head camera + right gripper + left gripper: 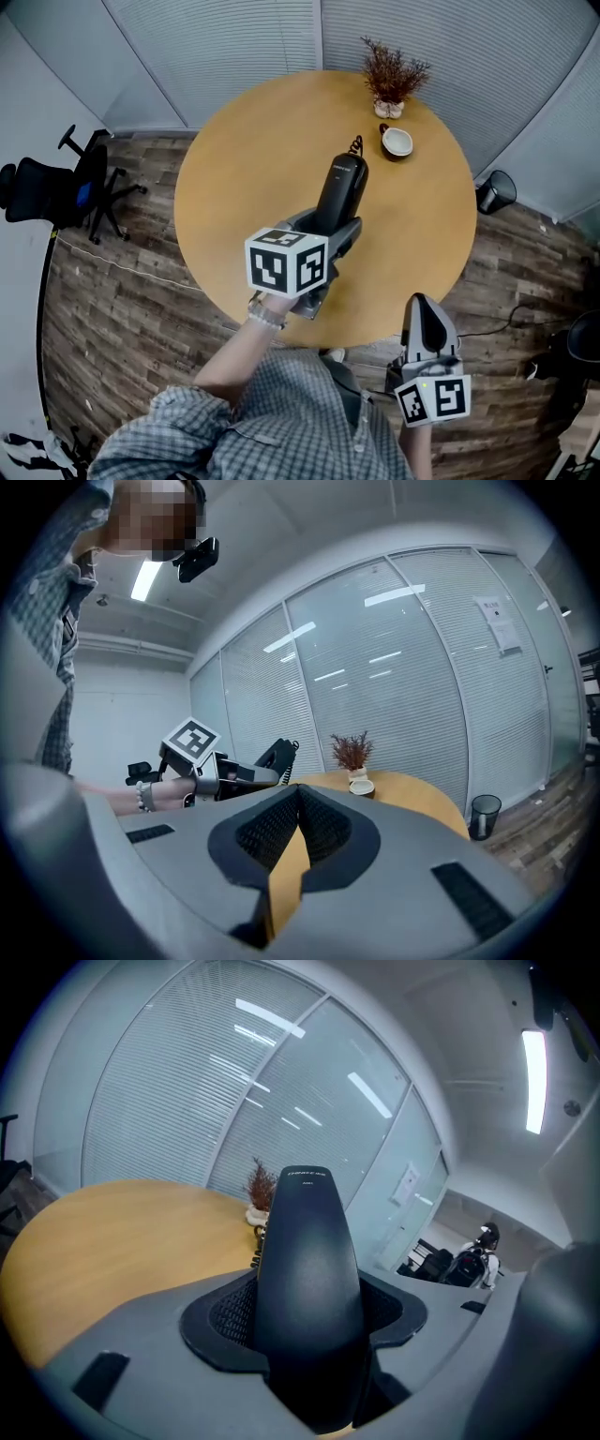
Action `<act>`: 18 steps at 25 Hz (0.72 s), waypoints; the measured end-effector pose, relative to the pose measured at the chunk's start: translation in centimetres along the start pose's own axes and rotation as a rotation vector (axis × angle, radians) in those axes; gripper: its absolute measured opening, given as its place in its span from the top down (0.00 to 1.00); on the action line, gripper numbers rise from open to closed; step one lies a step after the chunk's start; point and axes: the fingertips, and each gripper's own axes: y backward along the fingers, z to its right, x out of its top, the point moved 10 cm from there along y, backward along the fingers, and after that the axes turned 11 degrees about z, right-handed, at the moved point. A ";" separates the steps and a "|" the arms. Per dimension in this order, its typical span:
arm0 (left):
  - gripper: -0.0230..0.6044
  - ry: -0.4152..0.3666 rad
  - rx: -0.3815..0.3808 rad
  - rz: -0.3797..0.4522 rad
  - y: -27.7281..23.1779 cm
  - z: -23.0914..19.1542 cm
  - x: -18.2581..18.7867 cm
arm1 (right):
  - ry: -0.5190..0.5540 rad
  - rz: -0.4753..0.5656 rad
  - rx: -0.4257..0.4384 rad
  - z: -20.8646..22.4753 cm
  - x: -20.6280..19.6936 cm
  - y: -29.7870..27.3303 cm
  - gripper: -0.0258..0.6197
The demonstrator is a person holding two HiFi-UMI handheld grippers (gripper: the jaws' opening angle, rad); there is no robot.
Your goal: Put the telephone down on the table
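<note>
One smooth, tapered black telephone (309, 1269) sits clamped in left gripper (336, 232).

L gripper (309, 1326): jaws clamped on black telephone (307, 1241), which stands upright btwn them. Bkgd: wood table (103, 1237), dried plant (260, 1188) at far edge, window blinds (169, 1101), ceiling light (534, 1080).
</note>
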 end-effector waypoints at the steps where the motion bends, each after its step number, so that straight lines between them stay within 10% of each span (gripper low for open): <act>1: 0.52 -0.002 -0.004 -0.009 -0.8 -0.3 0.0 | 0.000 -0.004 -0.008 0.1 -0.1 -0.2 0.95; 18: 0.52 -0.063 0.072 -0.177 -12.5 -5.8 -2.6 | -0.031 -0.067 -0.100 0.3 -1.7 -2.6 0.95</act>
